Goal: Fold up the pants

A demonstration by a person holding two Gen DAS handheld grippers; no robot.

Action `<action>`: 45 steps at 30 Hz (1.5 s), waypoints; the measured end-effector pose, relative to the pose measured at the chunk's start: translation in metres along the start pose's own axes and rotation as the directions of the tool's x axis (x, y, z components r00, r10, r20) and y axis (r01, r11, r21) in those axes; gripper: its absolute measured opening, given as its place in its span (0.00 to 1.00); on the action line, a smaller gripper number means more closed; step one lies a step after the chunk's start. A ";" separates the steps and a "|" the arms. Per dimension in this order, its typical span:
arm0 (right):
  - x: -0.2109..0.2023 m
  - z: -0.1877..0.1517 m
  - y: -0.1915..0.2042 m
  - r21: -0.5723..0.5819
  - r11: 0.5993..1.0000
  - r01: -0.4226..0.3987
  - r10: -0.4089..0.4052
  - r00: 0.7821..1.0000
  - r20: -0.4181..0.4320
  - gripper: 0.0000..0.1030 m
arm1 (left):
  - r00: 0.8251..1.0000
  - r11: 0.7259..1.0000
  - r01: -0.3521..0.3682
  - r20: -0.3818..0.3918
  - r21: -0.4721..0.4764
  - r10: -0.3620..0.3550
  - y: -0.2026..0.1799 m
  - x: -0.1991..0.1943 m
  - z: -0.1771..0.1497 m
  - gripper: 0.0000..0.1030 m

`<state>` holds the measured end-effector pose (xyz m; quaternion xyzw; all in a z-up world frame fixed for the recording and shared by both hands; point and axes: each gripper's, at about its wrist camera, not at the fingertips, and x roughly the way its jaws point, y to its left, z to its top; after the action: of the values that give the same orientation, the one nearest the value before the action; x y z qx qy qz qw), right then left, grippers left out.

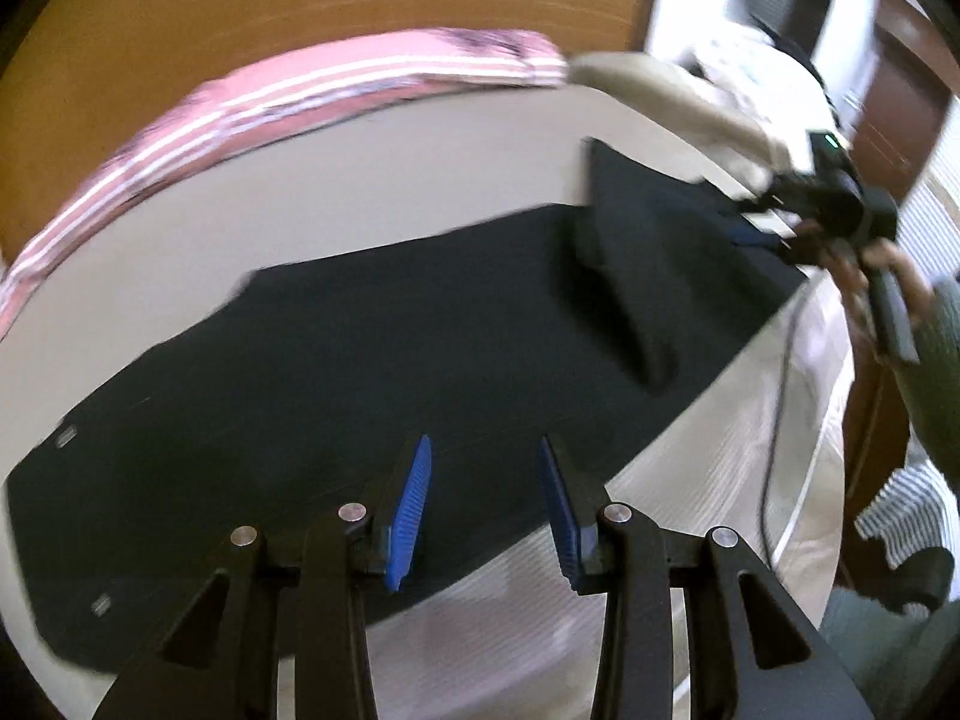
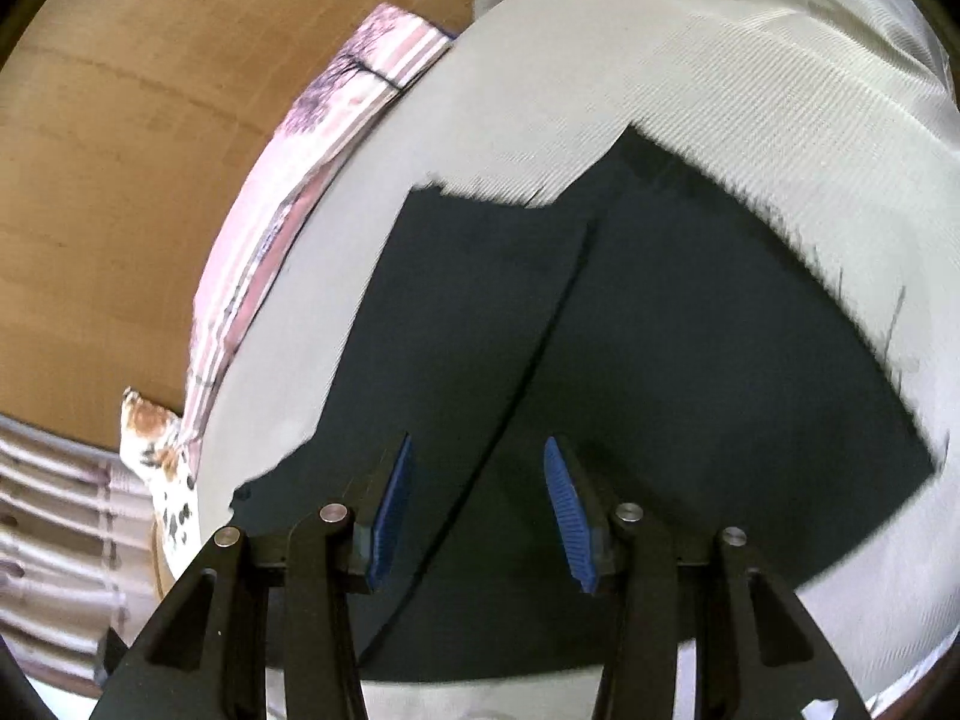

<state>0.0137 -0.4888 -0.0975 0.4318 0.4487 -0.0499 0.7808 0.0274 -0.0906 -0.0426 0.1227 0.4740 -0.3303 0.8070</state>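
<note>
Dark navy cloth pants (image 1: 372,348) flat on bed | L tool (image 1: 485,510) + R tool (image 2: 477,510) spread, empty | next: pinch 6 o'clock edge evenly, align hems.

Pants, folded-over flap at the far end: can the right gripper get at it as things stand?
Probably yes. The right gripper hangs open and empty over the black pants, nothing between it and the flap. The left gripper is at the other end, out of the way.

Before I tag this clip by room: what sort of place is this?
Most likely a bedroom: the black pants lie spread on a bed's pale cover, with a pink striped sheet at its edge and a wooden panel behind.
</note>
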 end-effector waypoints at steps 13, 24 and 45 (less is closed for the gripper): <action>0.027 0.062 -0.025 0.040 0.999 -0.027 0.025 0.998 0.053 0.35 | 0.994 0.989 0.054 -0.098 0.141 -0.040 -0.073 0.070 0.010 0.38; 0.029 0.077 -0.014 -0.041 0.999 0.010 -0.007 0.998 0.067 0.06 | 0.997 0.982 0.026 -0.083 0.186 -0.011 -0.085 0.086 0.011 0.36; -0.041 0.087 0.171 -0.200 0.940 -0.277 0.301 0.948 0.101 0.05 | 0.998 0.991 0.070 0.001 0.116 -0.070 -0.078 0.074 0.018 0.16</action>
<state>0.1258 -0.4578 0.0600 0.4153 0.3313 0.0790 0.8435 0.0137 -0.1895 -0.0865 0.1518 0.4560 -0.3857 0.7876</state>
